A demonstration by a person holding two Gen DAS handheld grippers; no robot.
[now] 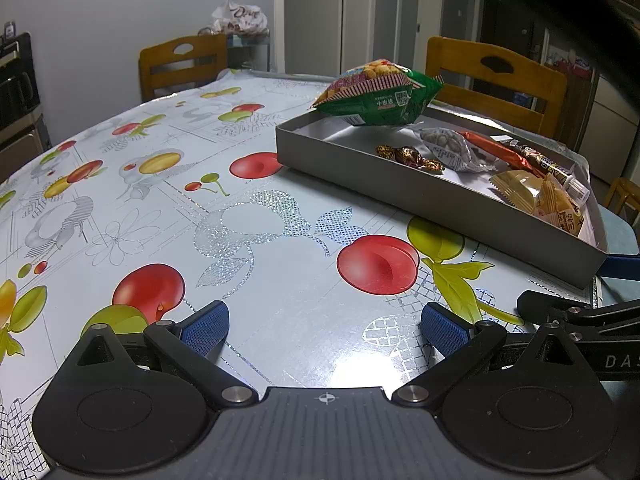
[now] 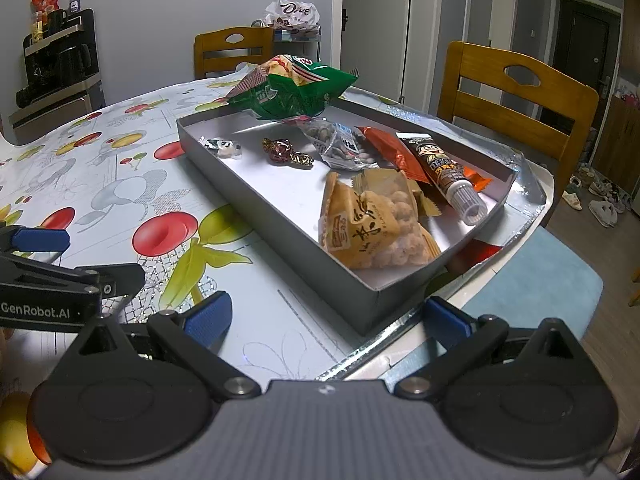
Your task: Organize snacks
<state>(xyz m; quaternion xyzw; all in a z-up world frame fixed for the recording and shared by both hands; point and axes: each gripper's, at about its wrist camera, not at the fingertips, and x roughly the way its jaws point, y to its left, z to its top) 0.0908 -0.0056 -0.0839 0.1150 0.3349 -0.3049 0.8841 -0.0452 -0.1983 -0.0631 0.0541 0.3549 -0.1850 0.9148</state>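
Brimming grey tray (image 2: 280,216), puffy green bag (image 2: 296,88), perhaps crackers, rearmost.

One gray tray (image 2: 280,216) near the table's right edge. In it: one green cracker bag (image 2: 296,88), one clear nut packet (image 2: 340,144), one orange wrapper (image 2: 390,152), one brown tube (image 2: 444,176), two yellow biscuit packs (image 2: 360,228), two foil candies (image 2: 286,152), one small white-wrapped candy (image 2: 224,147). Two wooden chairs (image 2: 516,92). Two grippers (image 2: 326,320). One white plastic bag (image 2: 294,12).
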